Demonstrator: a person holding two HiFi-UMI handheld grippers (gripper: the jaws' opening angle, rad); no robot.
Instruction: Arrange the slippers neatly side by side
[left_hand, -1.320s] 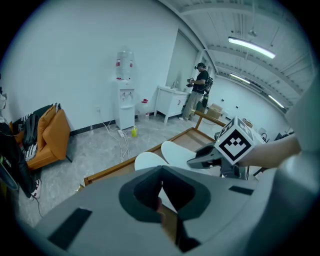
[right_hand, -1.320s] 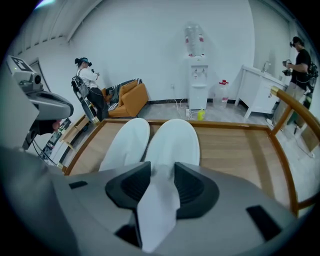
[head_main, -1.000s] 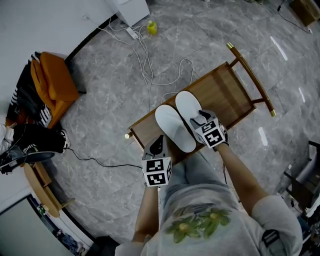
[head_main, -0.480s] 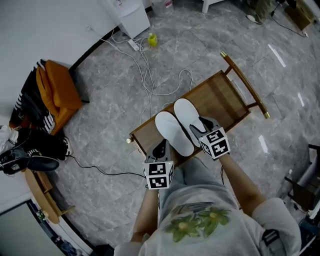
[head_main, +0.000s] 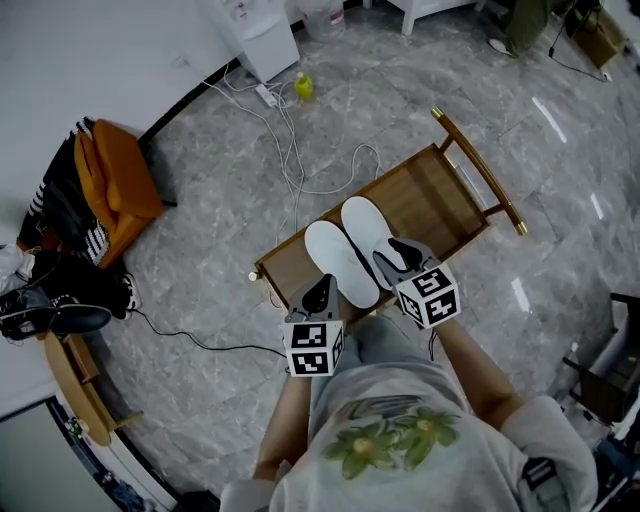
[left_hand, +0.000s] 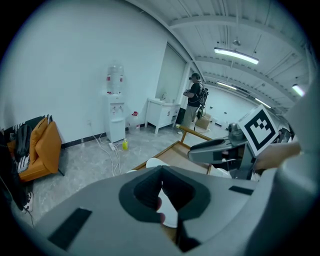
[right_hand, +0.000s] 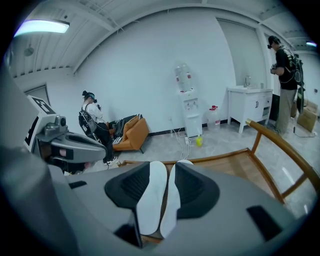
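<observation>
Item: left flat white fabric slipper (head_main: 340, 262) and right flat white fabric slipper (head_main: 365, 228), side by side and close together, toes pointing away, on the near end of the low brown wooden table (head_main: 432, 195).
Left tongs (head_main: 322, 289): together at the tips, empty, just beside the left slipper's heel.
Right tongs (head_main: 396, 254): apart and closing at the right slipper's heel. Both slippers show in the gap, and the pads do not press on them.
</observation>
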